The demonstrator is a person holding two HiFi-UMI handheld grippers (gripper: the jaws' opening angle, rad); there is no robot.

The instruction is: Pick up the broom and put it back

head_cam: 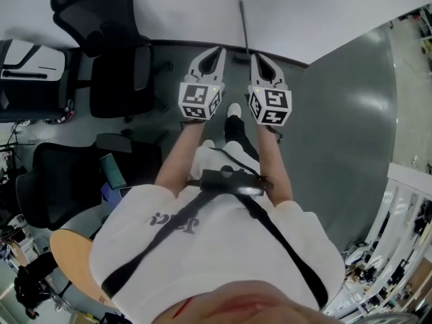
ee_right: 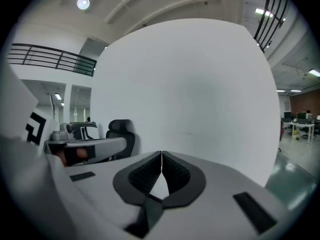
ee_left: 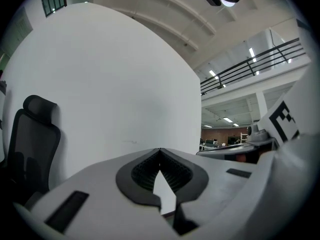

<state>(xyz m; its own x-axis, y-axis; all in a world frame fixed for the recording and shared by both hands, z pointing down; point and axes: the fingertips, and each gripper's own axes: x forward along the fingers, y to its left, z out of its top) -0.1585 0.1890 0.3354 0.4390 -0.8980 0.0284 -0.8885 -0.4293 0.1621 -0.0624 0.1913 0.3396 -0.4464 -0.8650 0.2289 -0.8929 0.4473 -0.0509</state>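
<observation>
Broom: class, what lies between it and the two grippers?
Only bare grey floor, in the head view; the broom leans on the wall ahead of the left gripper and right gripper.

The left gripper point(head_cam: 217, 51) and the right gripper point(head_cam: 256, 58) have shells of pale grey plastic, matt and smooth. Their inner pads point(ee_left: 142, 173) are dark and finely ribbed, like rubber. The floor point(head_cam: 337, 127) at the right of the head view is grey-green and glossy. The wall point(head_cam: 189, 9) at the top is white, matt and smooth. The chair point(head_cam: 111, 73) at upper left is black cloth or mesh. The shirt point(head_cam: 223, 262) is white cloth. The table point(head_cam: 64, 252) edge at lower left looks like light wood. The material of the thin grey broom handle point(head_cam: 242, 22) I cannot tell.
</observation>
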